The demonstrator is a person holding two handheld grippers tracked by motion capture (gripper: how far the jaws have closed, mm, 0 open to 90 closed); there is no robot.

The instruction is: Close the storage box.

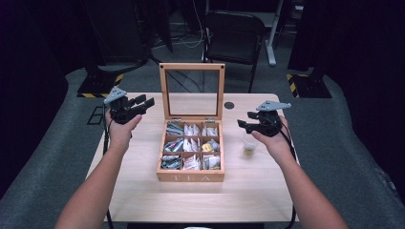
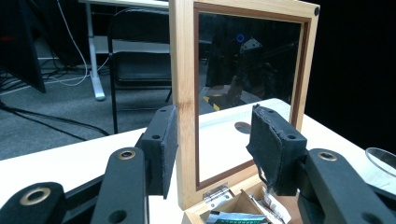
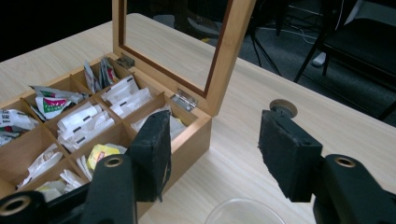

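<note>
A pale wooden table point(image 1: 143, 191) carries an open wooden tea box point(image 1: 191, 177) at its centre and a clear glass cup point(image 1: 249, 144) just right.

Ahead of my left tool point(image 2: 212, 144) the upright glass lid point(image 1: 193, 90) blocks passage. Bare tabletop point(image 1: 138, 191) lies open beneath it. Below my right tool point(image 1: 248, 122) stands a glass cup point(image 1: 249, 144); the tea box point(image 1: 191, 176) walls its inner side.

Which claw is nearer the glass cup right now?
Right. The right claw hovers just above the glass cup; the left claw is across the tea box.
</note>
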